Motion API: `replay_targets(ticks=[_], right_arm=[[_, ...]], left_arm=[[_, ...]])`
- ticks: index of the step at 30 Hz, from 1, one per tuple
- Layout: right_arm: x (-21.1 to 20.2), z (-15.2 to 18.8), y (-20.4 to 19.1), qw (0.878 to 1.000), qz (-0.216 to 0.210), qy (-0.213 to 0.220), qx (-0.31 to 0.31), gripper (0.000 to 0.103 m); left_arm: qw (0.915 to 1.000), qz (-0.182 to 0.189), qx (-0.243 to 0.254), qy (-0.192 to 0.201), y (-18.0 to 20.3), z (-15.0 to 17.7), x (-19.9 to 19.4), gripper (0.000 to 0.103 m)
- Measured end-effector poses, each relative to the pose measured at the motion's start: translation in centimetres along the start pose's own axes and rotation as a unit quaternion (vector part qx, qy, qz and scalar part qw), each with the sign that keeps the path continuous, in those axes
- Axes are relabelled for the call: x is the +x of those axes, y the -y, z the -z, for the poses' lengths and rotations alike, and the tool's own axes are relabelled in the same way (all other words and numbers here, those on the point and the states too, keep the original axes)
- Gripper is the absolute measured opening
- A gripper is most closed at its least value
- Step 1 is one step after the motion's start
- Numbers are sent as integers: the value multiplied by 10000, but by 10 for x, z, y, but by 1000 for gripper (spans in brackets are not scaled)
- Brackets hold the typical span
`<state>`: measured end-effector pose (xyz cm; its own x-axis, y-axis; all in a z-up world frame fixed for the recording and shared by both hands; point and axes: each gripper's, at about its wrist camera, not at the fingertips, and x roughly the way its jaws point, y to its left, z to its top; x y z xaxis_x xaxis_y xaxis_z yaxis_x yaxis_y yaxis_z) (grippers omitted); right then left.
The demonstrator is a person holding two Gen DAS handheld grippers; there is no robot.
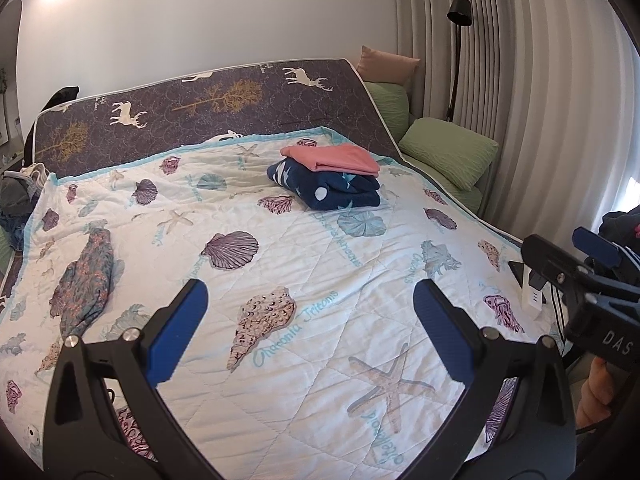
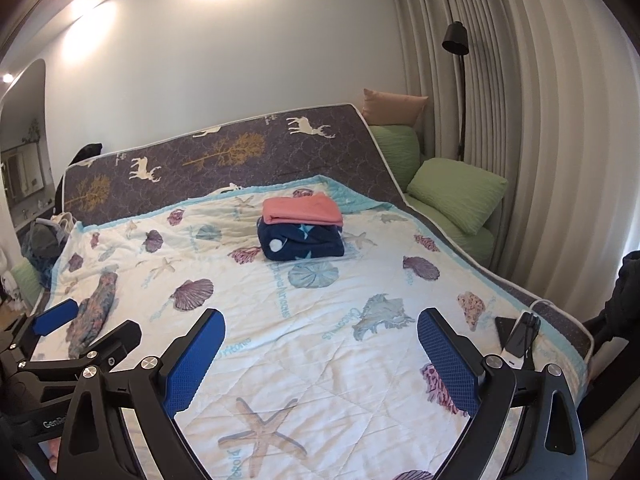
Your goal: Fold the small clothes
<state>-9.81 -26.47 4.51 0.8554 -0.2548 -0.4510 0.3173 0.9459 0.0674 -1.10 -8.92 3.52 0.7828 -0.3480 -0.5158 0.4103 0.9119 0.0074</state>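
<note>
Two grippers — left (image 1: 310, 312) and right (image 2: 320, 340) — hover with fingers wide, holding nothing; the unfolded floral garment (image 1: 86, 280) lies on the quilt (image 1: 340, 280), left of both, untouched.

Dark clothing pile (image 1: 14, 204) cut off at the left edge, garments there indistinguishable
</note>
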Motion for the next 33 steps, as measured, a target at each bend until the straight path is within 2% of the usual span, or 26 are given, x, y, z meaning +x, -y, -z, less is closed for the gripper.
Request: replay_targets(ticks=[33], right_arm=[[8, -2, -12, 9998, -12, -55, -168, 99]], left_arm=[[9997, 61, -222, -28, -22, 4, 5, 102]])
